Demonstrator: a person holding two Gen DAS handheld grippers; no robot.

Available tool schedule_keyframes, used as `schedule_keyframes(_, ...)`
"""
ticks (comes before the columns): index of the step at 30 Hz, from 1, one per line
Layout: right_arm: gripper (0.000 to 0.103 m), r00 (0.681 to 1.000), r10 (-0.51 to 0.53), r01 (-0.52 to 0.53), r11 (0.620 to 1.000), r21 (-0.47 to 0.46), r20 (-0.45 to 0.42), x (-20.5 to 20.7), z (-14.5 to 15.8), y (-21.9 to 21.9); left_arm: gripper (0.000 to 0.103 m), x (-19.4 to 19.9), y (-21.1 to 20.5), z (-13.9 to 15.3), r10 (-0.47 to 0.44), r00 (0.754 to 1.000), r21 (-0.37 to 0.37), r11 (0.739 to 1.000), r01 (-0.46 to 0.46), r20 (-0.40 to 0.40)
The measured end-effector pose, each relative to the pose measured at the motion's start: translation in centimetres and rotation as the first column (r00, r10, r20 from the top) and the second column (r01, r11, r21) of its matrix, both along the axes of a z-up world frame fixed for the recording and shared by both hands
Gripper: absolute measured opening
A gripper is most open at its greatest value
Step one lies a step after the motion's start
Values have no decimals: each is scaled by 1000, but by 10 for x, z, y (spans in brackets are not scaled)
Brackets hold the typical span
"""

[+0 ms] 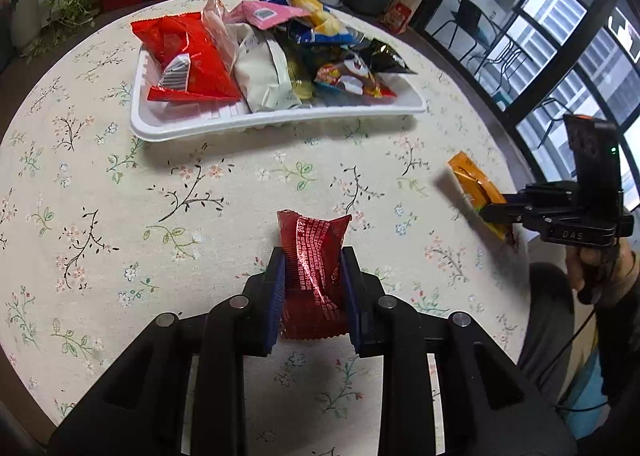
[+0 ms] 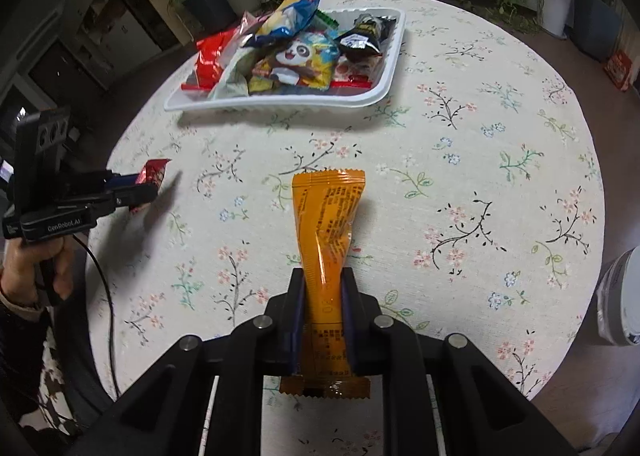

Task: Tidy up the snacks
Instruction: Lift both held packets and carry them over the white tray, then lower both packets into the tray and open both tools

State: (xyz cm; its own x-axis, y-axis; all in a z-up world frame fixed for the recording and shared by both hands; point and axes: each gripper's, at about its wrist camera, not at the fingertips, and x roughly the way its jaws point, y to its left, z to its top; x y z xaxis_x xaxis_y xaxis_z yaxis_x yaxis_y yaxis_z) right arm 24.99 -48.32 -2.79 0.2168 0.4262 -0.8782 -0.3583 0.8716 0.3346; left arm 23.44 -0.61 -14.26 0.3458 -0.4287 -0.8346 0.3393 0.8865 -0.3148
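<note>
Slippage is the risk: left tongs (image 1: 314, 276) clamp a red packet (image 1: 312, 256), right tongs (image 2: 323, 296) an orange one (image 2: 330, 223), both crinkly above the bench (image 2: 460, 159), and the tray (image 2: 386, 83) is already heaped.

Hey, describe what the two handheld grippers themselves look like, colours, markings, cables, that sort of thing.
Both are matte black plastic with silver round pivot pins and dark blue ribbed finger pads. The left gripper has white lettering on its side, a black camera block on top and a black cable hanging below the hand. The right gripper bears raised letters on its body and a small green light on its camera block.
</note>
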Motion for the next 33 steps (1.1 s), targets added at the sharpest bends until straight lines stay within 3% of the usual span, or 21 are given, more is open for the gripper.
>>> schedule_keyframes(9, 18, 999, -40, 38, 989, 145, 11, 16, 28, -1, 24, 16, 11, 30, 38, 999, -111, 993, -35, 31)
schedule_keyframes(14, 18, 997, -68, 58, 977, 203, 41, 36, 48, 5, 24, 37, 15, 51, 70, 995, -134, 989, -60, 68)
schedule_keyframes(21, 18, 990, -98, 73, 972, 222, 104, 81, 77, 25, 24, 81, 24, 79, 114, 988, -177, 980, -94, 105)
schedule_keyframes(27, 18, 985, -132, 106, 972, 208, 116, 126, 83, 42, 24, 128, 27, 76, 163, 981, -178, 974, -143, 108)
schedule_keyframes(33, 18, 985, -155, 142, 978, 156, 78, 175, 57, 59, 24, 160, 13, 59, 151, 982, -100, 985, -141, 109)
